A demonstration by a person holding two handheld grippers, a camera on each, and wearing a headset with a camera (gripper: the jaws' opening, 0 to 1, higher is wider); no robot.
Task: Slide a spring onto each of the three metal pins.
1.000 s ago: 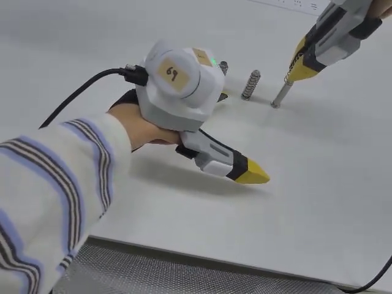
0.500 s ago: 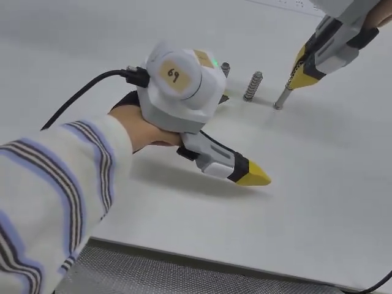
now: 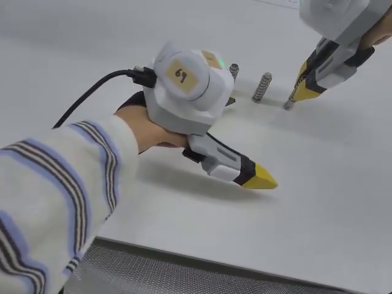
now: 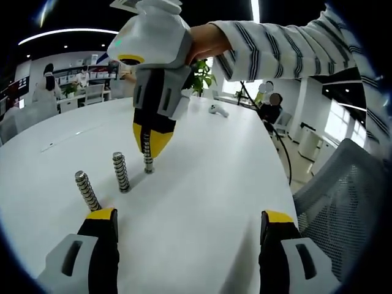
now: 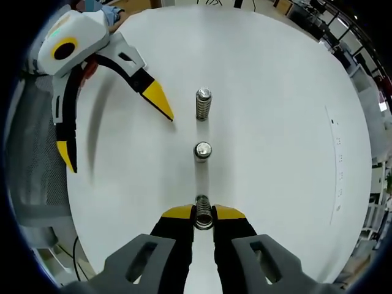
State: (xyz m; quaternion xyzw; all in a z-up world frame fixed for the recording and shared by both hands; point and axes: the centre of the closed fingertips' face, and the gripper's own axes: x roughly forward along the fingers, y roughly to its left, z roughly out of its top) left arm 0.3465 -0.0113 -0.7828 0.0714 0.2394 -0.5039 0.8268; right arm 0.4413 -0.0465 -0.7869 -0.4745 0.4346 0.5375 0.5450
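Observation:
Three metal pins stand in a row on the white table (image 3: pixel 318 184). Springs sit on the first pin (image 4: pixel 86 190) and on the middle pin (image 4: pixel 120 172) (image 3: pixel 262 87). My right gripper (image 5: pixel 203 223) (image 3: pixel 301 94) is shut on a spring (image 5: pixel 203 210) and holds it down over the third pin (image 3: pixel 288 105) (image 4: pixel 147 160), low on its shaft. My left gripper (image 4: pixel 190 215) is open and holds nothing. It hovers over the table in front of the row. One of its yellow fingertips (image 3: pixel 260 180) points right, and its body hides most of the first pin (image 3: pixel 234 70) in the head view.
A black cable (image 3: pixel 92 92) runs from the left gripper across the table to the left. The near edge of the table (image 3: pixel 202 260) borders a grey mesh surface. Chairs, desks and people show in the room beyond, in the left gripper view.
My right gripper has moved down the third pin with the spring, so less bare shaft shows below its tips. The left gripper has kept its place; the head camera has shifted a little.

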